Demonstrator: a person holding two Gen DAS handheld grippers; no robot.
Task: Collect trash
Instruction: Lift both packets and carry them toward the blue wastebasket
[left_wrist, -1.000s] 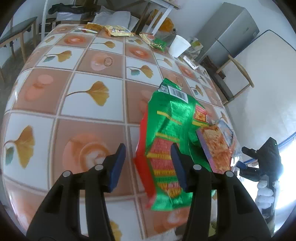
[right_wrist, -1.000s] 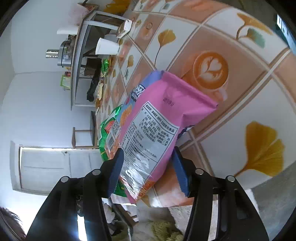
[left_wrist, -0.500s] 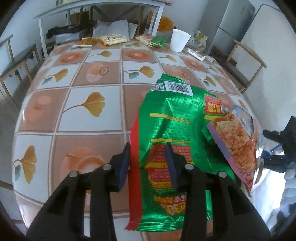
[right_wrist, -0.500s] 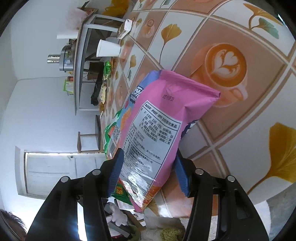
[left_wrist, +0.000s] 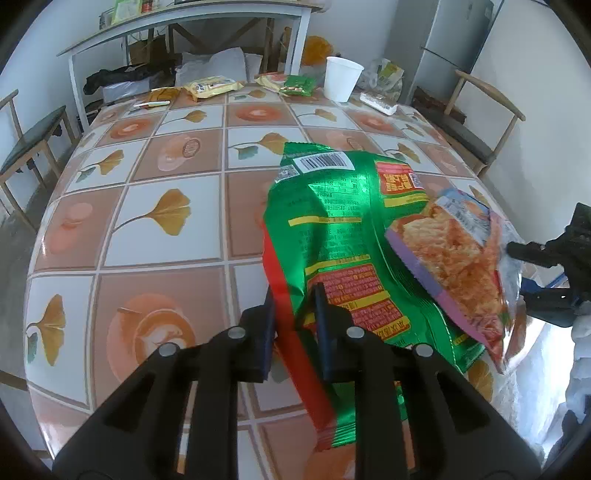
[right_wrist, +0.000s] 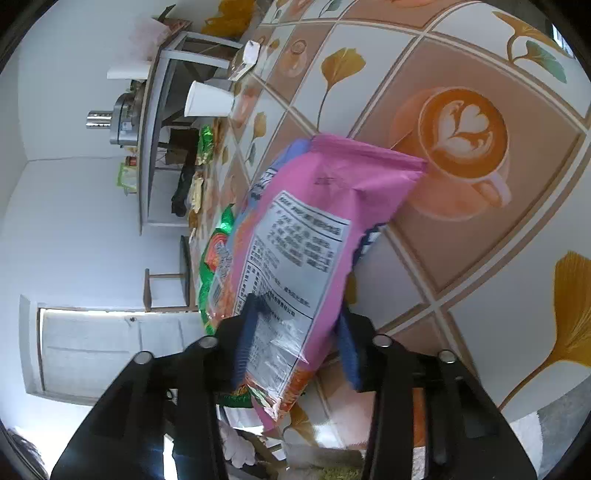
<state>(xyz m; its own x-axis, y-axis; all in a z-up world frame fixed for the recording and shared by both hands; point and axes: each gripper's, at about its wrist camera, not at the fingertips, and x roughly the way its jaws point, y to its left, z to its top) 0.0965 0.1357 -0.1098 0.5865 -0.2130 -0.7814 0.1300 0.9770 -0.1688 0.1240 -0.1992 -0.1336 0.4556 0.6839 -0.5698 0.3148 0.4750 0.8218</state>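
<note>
My left gripper (left_wrist: 293, 314) is shut on the near edge of a large green and red snack bag (left_wrist: 332, 229), which it holds above the tiled table (left_wrist: 147, 221). My right gripper (right_wrist: 295, 339) is shut on a pink snack bag (right_wrist: 310, 229) with a white printed label, held tilted over the table's edge. The pink bag's front also shows in the left wrist view (left_wrist: 454, 262), overlapping the green bag, with the right gripper (left_wrist: 546, 273) behind it. The green bag shows behind the pink one in the right wrist view (right_wrist: 218, 251).
At the table's far end lie a yellow wrapper (left_wrist: 210, 85), a small green packet (left_wrist: 297, 84), a white paper cup (left_wrist: 341, 79) and a clear wrapper (left_wrist: 378, 103). Chairs stand at left (left_wrist: 29, 136) and right (left_wrist: 476, 122). A shelf table (left_wrist: 184, 22) stands behind.
My left gripper's fingers have closed onto the green bag's near edge and lifted it. My right gripper's fingers have closed in on the pink bag.
</note>
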